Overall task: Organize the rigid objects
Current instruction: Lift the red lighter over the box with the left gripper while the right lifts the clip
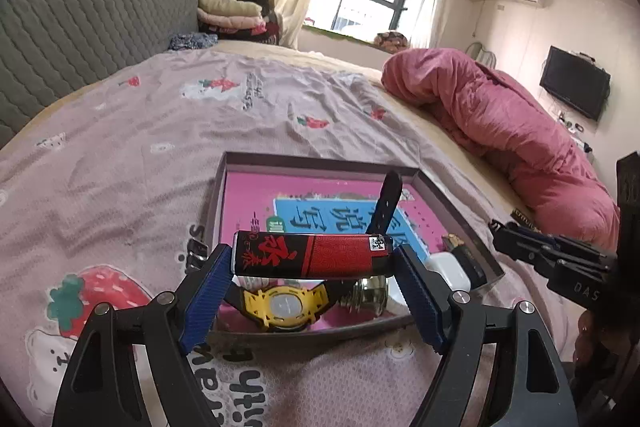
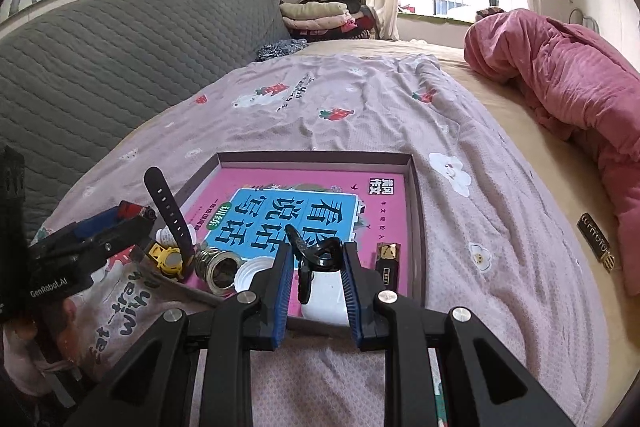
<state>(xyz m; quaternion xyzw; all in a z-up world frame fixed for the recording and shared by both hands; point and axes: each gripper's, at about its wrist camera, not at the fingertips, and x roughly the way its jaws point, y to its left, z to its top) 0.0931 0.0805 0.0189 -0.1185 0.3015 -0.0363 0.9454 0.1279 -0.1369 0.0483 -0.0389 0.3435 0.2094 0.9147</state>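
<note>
- The tray (image 2: 416, 227) is the big flat box on the bed (image 1: 120, 155). It has low walls, so small hard things stay together inside it.
- A pink book (image 2: 280, 211) lies flat on the tray's floor and fills most of it.
- The left gripper (image 1: 312, 257) is above the tray's near edge. Its jaws are wide and squeeze a red and black can (image 1: 310, 255) by its two ends, lying sideways. I think it goes in the tray next.
- A yellow watch (image 1: 286, 307) sits in the tray's near corner, strap sticking up.
- The right gripper (image 2: 316, 267) is over the tray's near side. Its jaws are narrow and pinch a small black clip (image 2: 310, 255).
- A gold bar (image 2: 596, 239) lies outside the tray.
</note>
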